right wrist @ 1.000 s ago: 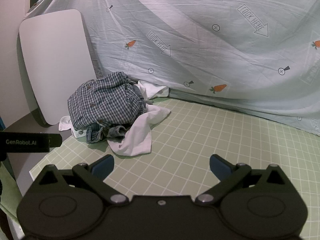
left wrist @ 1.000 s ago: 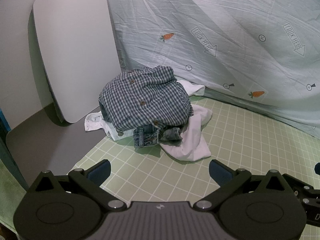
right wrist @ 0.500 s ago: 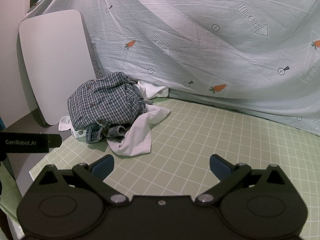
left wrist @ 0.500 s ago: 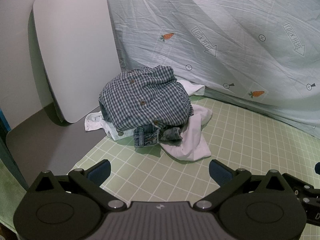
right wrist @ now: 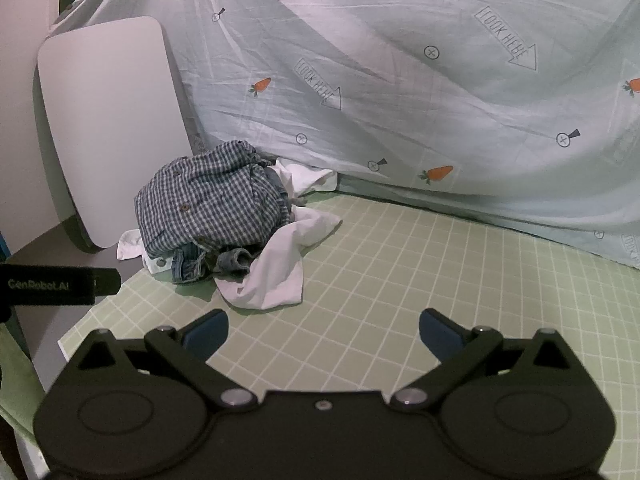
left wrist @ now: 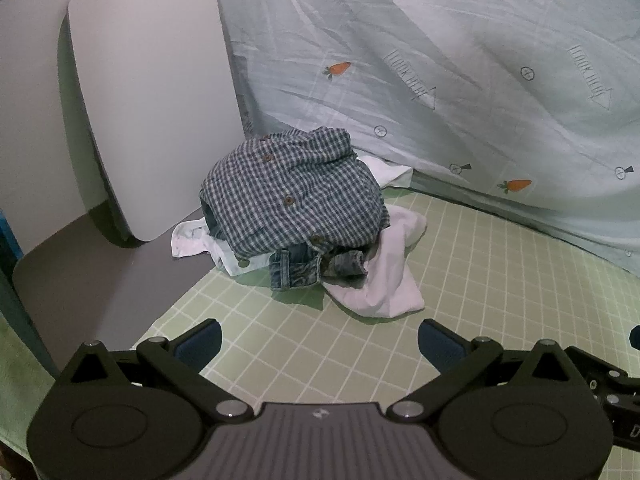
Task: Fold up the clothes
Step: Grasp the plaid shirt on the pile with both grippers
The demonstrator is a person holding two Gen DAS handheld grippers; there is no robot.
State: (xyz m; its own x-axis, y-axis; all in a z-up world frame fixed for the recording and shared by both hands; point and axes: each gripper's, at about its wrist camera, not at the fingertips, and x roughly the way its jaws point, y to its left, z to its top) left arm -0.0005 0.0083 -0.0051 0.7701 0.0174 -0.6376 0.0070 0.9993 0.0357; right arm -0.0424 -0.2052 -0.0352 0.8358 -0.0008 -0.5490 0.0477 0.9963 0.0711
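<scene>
Left wrist view. The left gripper (left wrist: 318, 340) hangs over the green grid mat (left wrist: 460, 280), its two fingers spread wide and holding nothing. Ahead, near the mat's back left corner, lies a heap of clothes. A checked shirt (left wrist: 292, 196) with brown buttons sits on top; a denim piece (left wrist: 304, 266) pokes out beneath its front edge; a white garment (left wrist: 384, 280) trails forward and to the right onto the mat. The heap lies just beside a grey board (left wrist: 148, 100) leaning on the wall, and a printed sheet (left wrist: 460, 60) hangs behind.

Right wrist view. The right gripper (right wrist: 324, 330) is likewise spread apart and empty, well short of the heap. The shirt (right wrist: 208, 200) shows its buttoned front; the white garment (right wrist: 280, 272) reaches nearest the fingers.

Handling. All pieces look soft, light and limp; they should drape and sag, not hold shape. The denim is probably the stiffest and heaviest. The shirt, lying uppermost, is likely the easiest first pick: pinch a raised fold or its upper edge, then lift clear so that the layers below do not drag along.
</scene>
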